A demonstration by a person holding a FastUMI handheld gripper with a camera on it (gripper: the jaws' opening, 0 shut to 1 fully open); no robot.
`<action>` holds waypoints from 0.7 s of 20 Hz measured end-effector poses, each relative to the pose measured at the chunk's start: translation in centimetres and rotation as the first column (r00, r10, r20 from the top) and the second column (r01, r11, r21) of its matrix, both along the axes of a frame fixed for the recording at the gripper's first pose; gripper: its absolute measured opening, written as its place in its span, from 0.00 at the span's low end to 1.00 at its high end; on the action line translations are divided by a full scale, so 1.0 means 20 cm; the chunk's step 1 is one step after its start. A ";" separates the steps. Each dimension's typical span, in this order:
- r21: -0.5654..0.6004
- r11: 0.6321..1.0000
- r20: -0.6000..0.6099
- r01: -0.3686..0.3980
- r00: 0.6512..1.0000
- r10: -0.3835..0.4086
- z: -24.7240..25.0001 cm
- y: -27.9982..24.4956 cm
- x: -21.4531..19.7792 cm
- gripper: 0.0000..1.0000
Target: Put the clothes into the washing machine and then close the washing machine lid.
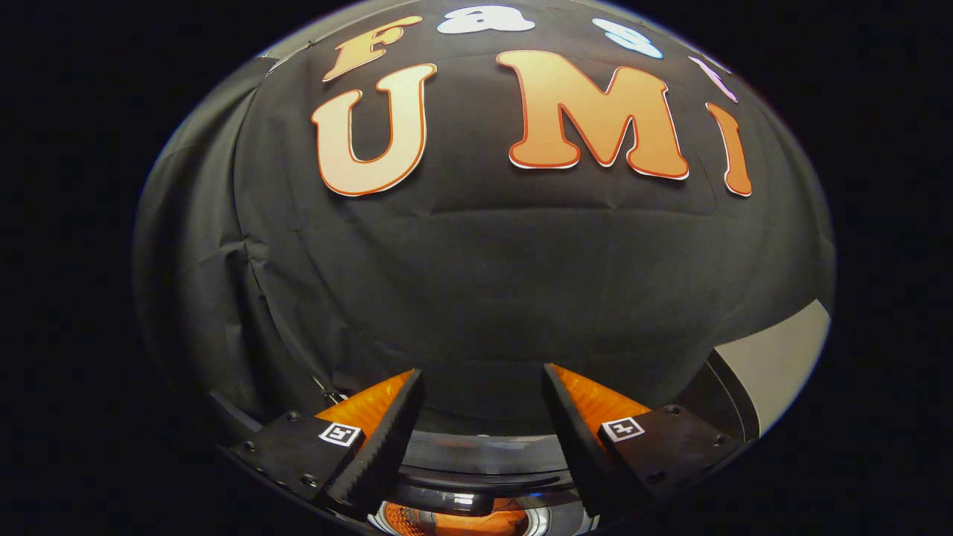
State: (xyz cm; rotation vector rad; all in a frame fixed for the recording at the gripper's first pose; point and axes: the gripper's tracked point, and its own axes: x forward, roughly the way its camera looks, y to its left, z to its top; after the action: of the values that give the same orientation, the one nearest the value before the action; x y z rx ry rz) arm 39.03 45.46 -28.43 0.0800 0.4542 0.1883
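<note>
My gripper (482, 372) is open, and only the black cloth wall shows between its fingers. Low down between the finger bases lies a dark, glossy curved band, apparently the top of the washing machine (484, 455). Under it a round opening or window shows something orange (476, 521), perhaps clothes; I cannot tell whether it is cloth or a reflection. The fingers touch nothing. I cannot tell how the lid stands from here.
The black cloth wall (491, 298) of the booth stands close ahead, beyond the fingers. A pale grey panel (778, 365) with a dark edge shows to the right of the right finger.
</note>
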 end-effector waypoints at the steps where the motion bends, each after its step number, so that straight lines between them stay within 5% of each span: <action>1: 0.000 1.000 0.004 0.001 1.000 -0.001 -0.01 0.00 -0.02 1.00; 14: 0.012 1.000 0.023 -0.028 0.999 0.028 -0.16 -0.01 -0.44 1.00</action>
State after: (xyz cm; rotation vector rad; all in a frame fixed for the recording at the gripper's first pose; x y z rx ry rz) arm 30.18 45.21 -31.60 0.0831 0.4313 0.2191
